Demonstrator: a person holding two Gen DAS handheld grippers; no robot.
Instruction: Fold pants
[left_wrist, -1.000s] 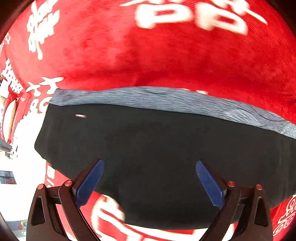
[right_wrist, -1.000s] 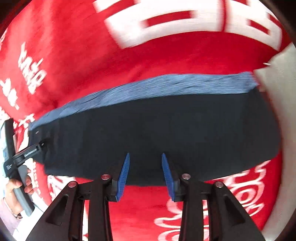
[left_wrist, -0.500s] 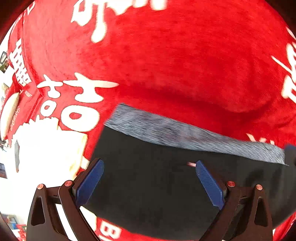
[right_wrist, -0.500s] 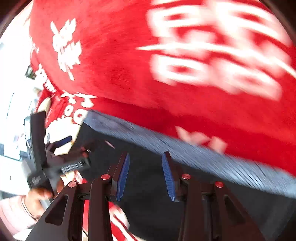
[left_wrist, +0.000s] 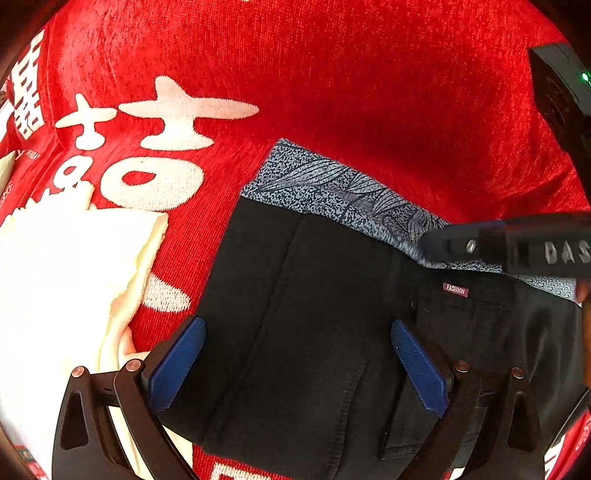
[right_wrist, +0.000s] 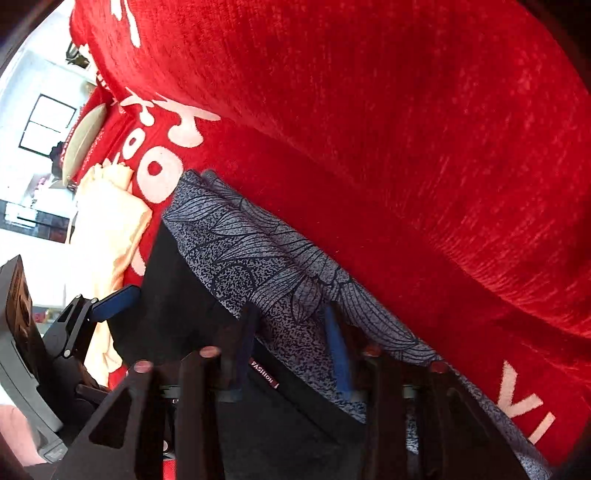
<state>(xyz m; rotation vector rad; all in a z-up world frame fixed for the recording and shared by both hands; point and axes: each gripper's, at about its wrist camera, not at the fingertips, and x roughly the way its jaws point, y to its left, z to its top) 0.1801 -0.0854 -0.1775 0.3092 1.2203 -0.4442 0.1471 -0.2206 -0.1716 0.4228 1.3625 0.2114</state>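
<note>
Nearest in the left wrist view: left tongs (left_wrist: 297, 369) spread wide, blue pads either side of the black fabric of the pants (left_wrist: 314, 332), nothing pinched; they hang over the cloth w/ no grip yet. The black folded pants w/ a grey leaf-print waistband (left_wrist: 332, 188) lie flat on the red plush blanket w/ white characters (left_wrist: 369, 92); can't tell if that covers a bed or a counter.

Right wrist view: right tongs (right_wrist: 291, 354) have just been closing, jaws now narrow, straddling the waistband edge (right_wrist: 258, 258) near the small "FASHION" label (right_wrist: 263, 373). Whether the pads actually press the fabric I can't tell; blur hides the contact.

Step in hand, as I read it: taking hold of the waist end w/ both tongs for the next fold. Next move needs the left tongs to close on the same edge, then both lift together & keep the layers aligned so the fold doesn't skew.

Farther off, left of the pants: a pale cream folded cloth (left_wrist: 66, 277) on the blanket, apart from the pants.

Containers: none visible.
</note>
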